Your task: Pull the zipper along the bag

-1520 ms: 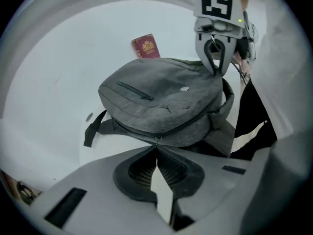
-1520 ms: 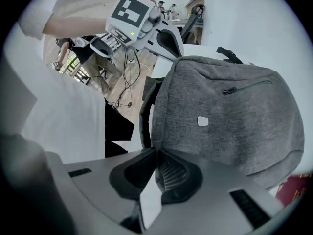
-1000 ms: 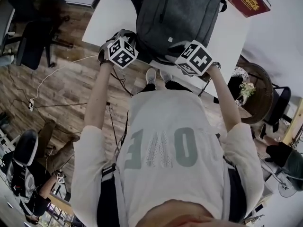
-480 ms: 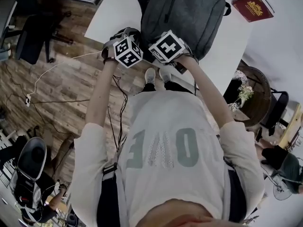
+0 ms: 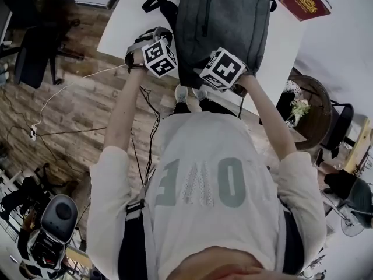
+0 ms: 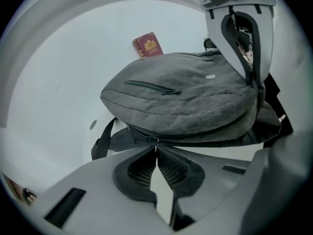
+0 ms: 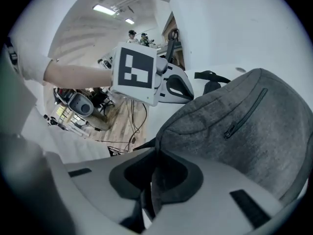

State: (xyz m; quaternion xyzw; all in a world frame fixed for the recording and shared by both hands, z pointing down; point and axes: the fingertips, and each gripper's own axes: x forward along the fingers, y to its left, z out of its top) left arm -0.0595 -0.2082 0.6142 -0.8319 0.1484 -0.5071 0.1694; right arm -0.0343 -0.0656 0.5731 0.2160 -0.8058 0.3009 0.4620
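A grey backpack (image 5: 224,19) lies on the white table (image 5: 125,25), and my two grippers are at its near edge. My left gripper (image 6: 156,147) has its tips together on a small metal zipper pull (image 6: 156,142) at the bag's seam (image 6: 195,142). My right gripper (image 7: 154,155) has just been closing, and its pads now pinch the bag's fabric edge (image 7: 157,146). In the head view the left marker cube (image 5: 158,58) is at the bag's left corner. The right cube (image 5: 222,69) is further right along the same edge.
A red book (image 5: 304,0) lies at the table's far right corner. Black straps (image 6: 100,143) trail from the bag's left side. Below the table edge are a wooden floor with cables (image 5: 64,89), office chairs, and a round side table with flowers (image 5: 303,107).
The right gripper swung in next to the left one, then came back out to the right along the bag's near edge and lower. The left gripper shifted slightly and rolled.
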